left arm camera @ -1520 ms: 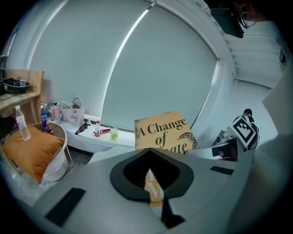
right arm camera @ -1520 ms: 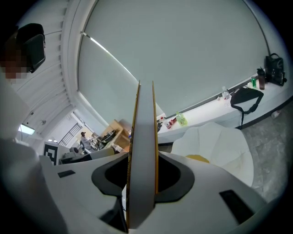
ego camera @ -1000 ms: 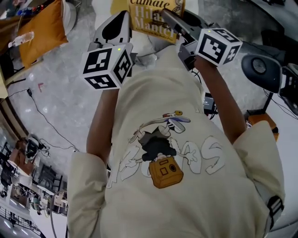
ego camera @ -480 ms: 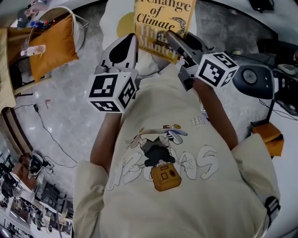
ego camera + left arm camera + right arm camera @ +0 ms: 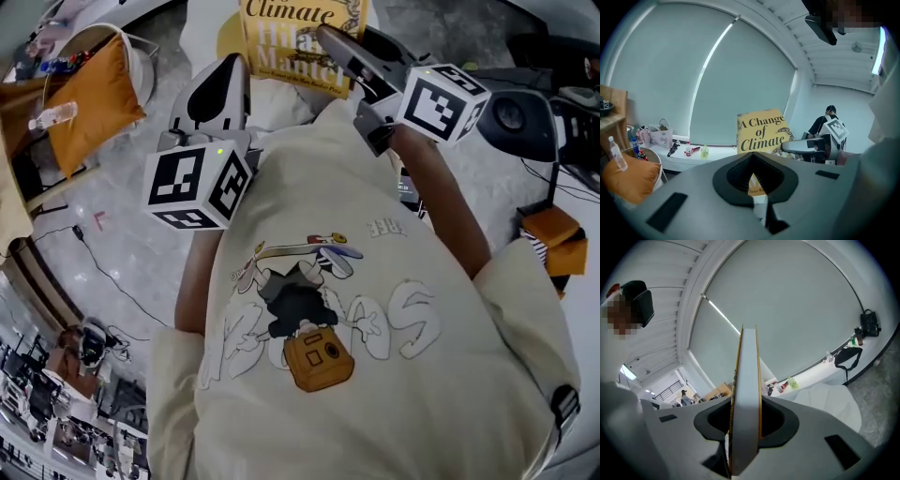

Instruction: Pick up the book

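Grey marbled floor, pale window blind, right tongs clamped on yellow book, left tongs together

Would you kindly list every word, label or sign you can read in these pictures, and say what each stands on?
"A Change of Climate": front cover of the yellow book.
"Mantel", under a half-hidden "Hila": same cover, in the head view.
Small line low on that cover: too small to read.
Lettering on the shirt: creased, not surely readable.
Marker cubes: black and white square patterns, no words.
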Available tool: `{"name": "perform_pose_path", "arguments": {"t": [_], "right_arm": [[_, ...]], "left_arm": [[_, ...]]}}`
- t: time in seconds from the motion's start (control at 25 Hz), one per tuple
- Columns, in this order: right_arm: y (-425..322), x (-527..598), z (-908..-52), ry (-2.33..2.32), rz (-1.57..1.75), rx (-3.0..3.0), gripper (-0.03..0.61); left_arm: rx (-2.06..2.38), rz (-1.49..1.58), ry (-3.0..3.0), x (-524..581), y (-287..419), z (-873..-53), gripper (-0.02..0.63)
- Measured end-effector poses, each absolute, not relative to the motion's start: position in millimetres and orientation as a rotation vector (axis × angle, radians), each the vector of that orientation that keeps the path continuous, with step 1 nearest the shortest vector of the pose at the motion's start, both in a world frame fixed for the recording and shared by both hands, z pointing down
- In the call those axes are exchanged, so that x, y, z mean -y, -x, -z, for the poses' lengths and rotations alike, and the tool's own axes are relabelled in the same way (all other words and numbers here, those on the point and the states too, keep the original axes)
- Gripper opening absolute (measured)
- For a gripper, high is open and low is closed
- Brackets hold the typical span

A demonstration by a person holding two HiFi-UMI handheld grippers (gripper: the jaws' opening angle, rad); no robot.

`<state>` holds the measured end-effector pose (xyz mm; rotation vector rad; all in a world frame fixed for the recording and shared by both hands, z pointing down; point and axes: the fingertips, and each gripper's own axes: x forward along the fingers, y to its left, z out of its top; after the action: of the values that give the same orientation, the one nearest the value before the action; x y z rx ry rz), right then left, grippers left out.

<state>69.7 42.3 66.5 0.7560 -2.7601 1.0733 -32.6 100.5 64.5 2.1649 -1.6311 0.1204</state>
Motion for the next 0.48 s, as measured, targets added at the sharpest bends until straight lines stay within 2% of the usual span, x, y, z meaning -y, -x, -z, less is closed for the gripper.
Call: {"name": "perform_pose_path", "arguments": {"t": [0.48], "right_arm": [[-59, -54, -56, -0.769, -1.044, 2.751, 0.156]], "left_arm": [[1.597, -0.082, -2.18, -100, 46, -61, 0.005]]}}
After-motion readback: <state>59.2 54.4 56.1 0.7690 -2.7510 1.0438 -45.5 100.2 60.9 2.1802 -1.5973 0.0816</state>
